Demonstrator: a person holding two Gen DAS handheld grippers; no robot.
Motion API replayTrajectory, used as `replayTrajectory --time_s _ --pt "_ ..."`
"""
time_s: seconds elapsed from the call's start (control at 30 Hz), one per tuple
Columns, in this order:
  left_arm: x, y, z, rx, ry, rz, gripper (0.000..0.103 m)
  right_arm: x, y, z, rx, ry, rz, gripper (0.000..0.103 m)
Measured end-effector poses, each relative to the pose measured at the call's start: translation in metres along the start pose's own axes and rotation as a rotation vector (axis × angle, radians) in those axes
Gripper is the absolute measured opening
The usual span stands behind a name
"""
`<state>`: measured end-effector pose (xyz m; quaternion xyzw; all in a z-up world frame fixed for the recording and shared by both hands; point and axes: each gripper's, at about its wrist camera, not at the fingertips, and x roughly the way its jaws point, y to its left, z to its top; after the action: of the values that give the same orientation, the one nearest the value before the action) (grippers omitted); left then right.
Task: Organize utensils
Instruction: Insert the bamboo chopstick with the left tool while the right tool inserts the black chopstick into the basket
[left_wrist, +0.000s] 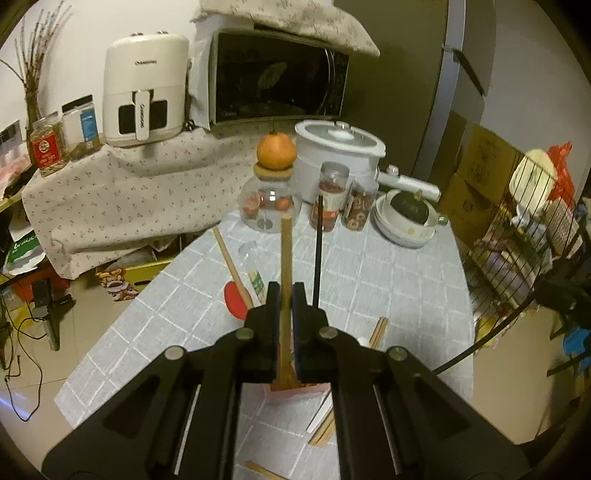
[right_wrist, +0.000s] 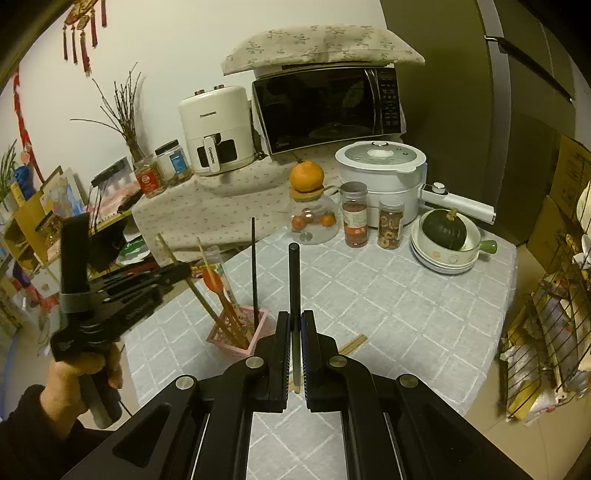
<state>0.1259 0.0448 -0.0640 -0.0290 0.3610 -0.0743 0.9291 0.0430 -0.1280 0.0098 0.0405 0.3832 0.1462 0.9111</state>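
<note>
My left gripper (left_wrist: 284, 295) is shut on a wooden utensil handle (left_wrist: 285, 266) that stands upright, its lower end over the pink holder (left_wrist: 295, 390). A black stick (left_wrist: 317, 251) stands beside it. My right gripper (right_wrist: 294, 321) is shut on a black-handled utensil (right_wrist: 294, 280), held upright to the right of the pink basket holder (right_wrist: 236, 332). The holder contains a red spatula (right_wrist: 214, 278), wooden sticks and a black chopstick (right_wrist: 254, 269). The left gripper's body shows in the right wrist view (right_wrist: 110, 299), held by a hand, left of the holder.
Loose chopsticks (left_wrist: 378, 332) lie on the grey checked tablecloth (right_wrist: 388, 302). At the table's back stand a glass jar with an orange (right_wrist: 307, 177) on top, two spice jars (right_wrist: 355, 214), a white cooker (right_wrist: 382, 173) and bowls with a squash (right_wrist: 445, 229). A wire rack (right_wrist: 554, 325) stands at the right.
</note>
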Motion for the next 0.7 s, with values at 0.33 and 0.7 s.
replayTrajectory --time_s 0.33,0.7 --pt "-0.002 0.007 0.004 -0.047 0.001 -0.039 0.051 -0.004 0.019 0.014 -0.015 -0.035 0.043 0.005" --pt "-0.029 0.045 -0.012 -0.141 0.105 0.008 0.072 0.005 0.065 0.05 -0.05 -0.122 0.089 0.005"
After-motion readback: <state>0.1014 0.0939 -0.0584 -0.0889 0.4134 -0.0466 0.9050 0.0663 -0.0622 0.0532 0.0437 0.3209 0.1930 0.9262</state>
